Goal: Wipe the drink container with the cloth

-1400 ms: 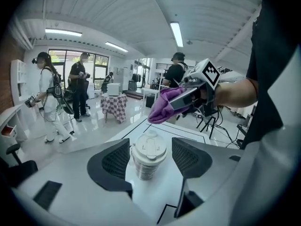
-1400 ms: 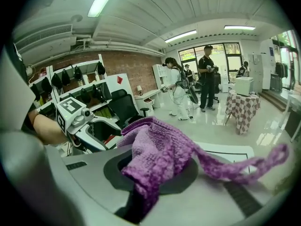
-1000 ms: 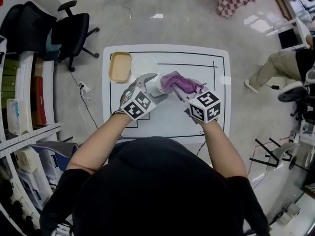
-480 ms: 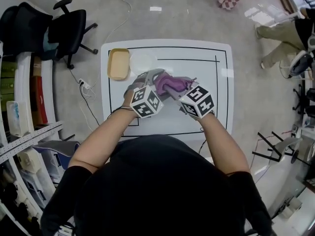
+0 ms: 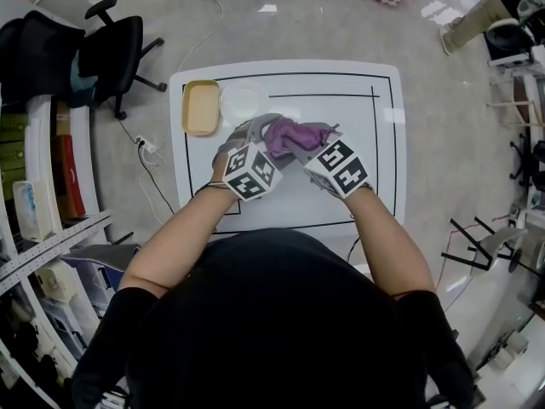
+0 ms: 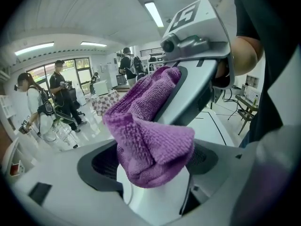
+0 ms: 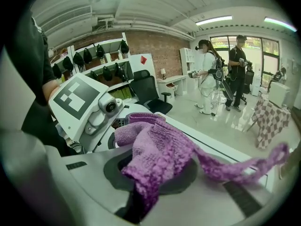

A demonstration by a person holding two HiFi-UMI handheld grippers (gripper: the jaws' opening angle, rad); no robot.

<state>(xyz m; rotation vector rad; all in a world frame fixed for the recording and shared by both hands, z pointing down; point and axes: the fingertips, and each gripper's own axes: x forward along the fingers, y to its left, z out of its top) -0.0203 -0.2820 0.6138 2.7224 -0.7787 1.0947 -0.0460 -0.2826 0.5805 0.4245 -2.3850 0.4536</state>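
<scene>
Head view: white table (image 5: 298,203) with black lines. Left gripper (image 5: 255,135), jaws just opening, spread either side of white drink container (image 6: 155,201) over table's far half. Right gripper (image 5: 305,141), jaws pinching purple cloth (image 7: 160,154) draped over container's top.

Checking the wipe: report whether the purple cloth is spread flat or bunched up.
Bunched up. The purple cloth is a crumpled wad pinched in the right claw, one corner trailing loose.
</scene>
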